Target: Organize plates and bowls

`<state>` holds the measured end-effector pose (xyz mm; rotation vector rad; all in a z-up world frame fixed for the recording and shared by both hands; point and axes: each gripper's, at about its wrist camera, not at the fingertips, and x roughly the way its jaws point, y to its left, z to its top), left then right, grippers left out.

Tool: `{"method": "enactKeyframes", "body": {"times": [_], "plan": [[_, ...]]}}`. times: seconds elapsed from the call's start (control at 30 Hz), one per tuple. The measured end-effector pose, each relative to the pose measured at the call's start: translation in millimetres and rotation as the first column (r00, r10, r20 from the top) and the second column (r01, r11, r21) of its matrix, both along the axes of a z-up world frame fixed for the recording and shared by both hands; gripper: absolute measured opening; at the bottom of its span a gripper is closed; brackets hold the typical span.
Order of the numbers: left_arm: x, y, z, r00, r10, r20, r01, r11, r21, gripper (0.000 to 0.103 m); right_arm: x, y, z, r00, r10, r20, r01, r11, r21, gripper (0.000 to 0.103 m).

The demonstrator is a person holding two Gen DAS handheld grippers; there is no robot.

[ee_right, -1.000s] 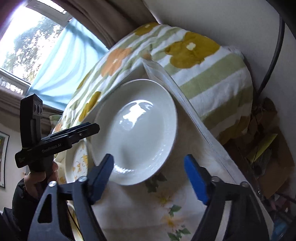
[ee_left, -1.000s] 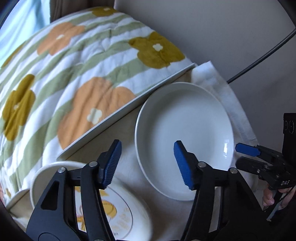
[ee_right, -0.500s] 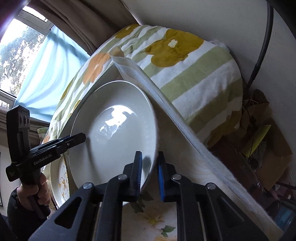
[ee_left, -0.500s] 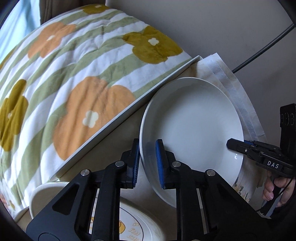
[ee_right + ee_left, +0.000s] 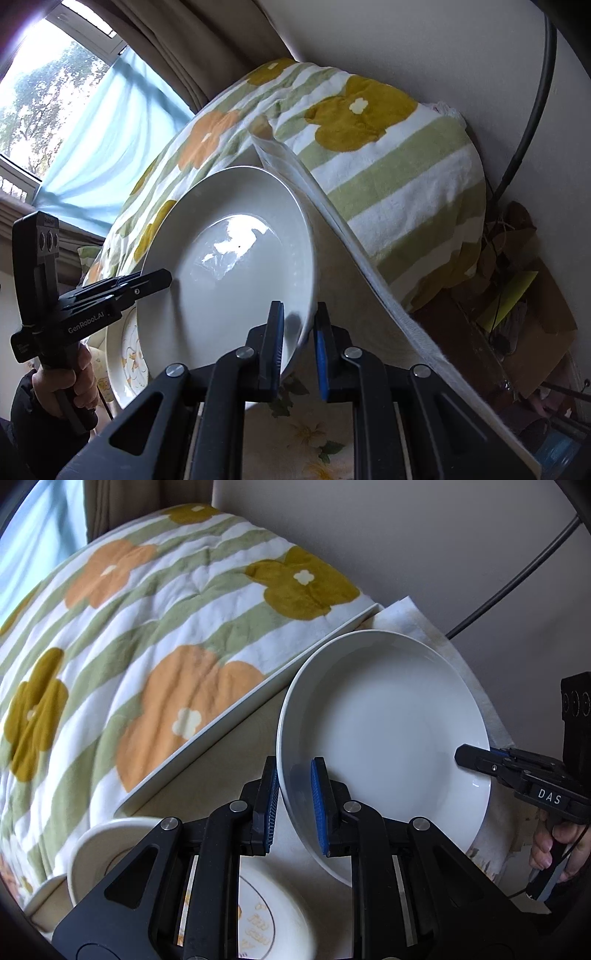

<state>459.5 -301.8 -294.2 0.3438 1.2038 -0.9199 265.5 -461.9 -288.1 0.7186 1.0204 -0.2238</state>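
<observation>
Both grippers now clamped on white plate rim, left gripper, right gripper; lift level, synchronized.

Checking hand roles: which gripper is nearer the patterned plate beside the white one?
Left. The left gripper, gripping the white plate, hangs right above the patterned plate; the right gripper grips the opposite rim.

This was a home, most likely a bedroom. A plush blanket with green stripes and orange and mustard flowers lay heaped beyond the tools, and past it a window with brown curtains and a light blue drape showed trees outside. Crockery sat on a flower-printed cloth close under the tools.
</observation>
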Motion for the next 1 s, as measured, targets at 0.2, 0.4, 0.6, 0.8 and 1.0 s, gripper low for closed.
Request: {"method": "enactKeyframes", "body": {"times": [0.2, 0.4, 0.6, 0.8, 1.0], "plan": [[-25.9, 20.9, 36.4, 0.998, 0.051, 0.029, -0.05, 0.998, -0.033, 0.015, -4.7, 2.0, 31.3, 0.995, 0.091, 0.034, -0.09, 0.995, -0.03, 0.014], [-69.2, 65.7, 77.2, 0.984, 0.169, 0.062, -0.164, 0.983, -0.079, 0.015, -14.2, 12.9, 61.8, 0.97, 0.222, 0.097, -0.223, 0.975, -0.004, 0.014], [-126.2, 128.5, 94.7, 0.935, 0.343, 0.088, -0.334, 0.937, -0.102, 0.015, -21.2, 50.8, 80.1, 0.91, 0.395, 0.129, -0.396, 0.918, -0.018, 0.014], [-185.2, 201.6, 90.2, 0.847, 0.524, 0.084, -0.517, 0.851, -0.092, 0.015, -30.5, 109.9, 76.5, 0.811, 0.568, 0.144, -0.572, 0.82, -0.011, 0.014], [-234.5, 269.7, 76.9, 0.761, 0.646, 0.053, -0.643, 0.763, -0.069, 0.015, -42.9, 175.6, 60.7, 0.726, 0.676, 0.123, -0.683, 0.73, 0.024, 0.014]]}}
